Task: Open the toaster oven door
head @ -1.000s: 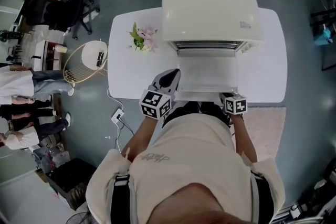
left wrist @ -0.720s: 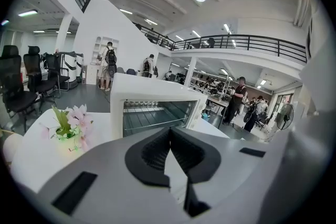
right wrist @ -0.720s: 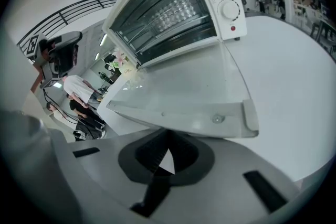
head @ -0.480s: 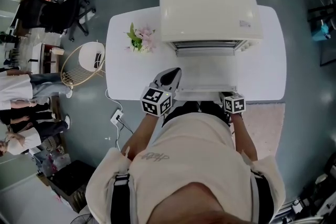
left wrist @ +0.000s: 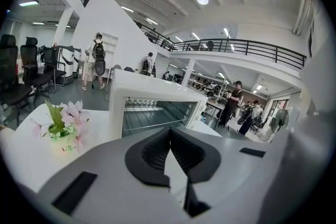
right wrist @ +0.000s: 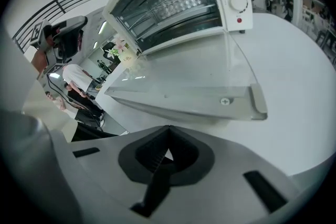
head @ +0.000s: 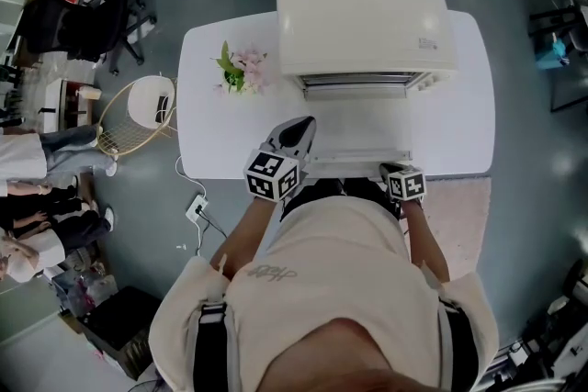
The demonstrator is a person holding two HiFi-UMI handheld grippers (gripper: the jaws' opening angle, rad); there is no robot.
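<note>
The cream toaster oven point(head: 366, 23) stands at the back of the white table point(head: 216, 128). Its glass door point(head: 358, 124) lies folded down flat toward me, the handle bar point(head: 358, 157) near the table's front edge. In the right gripper view the open door point(right wrist: 184, 84) and its handle point(right wrist: 215, 105) lie just ahead of my right gripper point(right wrist: 167, 150), which is shut and empty. My left gripper point(head: 294, 139) sits at the door's left front corner, also shut on nothing. The left gripper view looks into the open oven point(left wrist: 152, 110) with its rack showing.
A small pot of pink flowers point(head: 241, 69) stands on the table left of the oven. A wire basket point(head: 138, 110) and a power strip point(head: 196, 208) are on the floor to the left, with chairs and people beyond. A pale rug point(head: 459, 216) lies at the right.
The head view has drifted a little to the left. Both grippers and the open door stay where they were.
</note>
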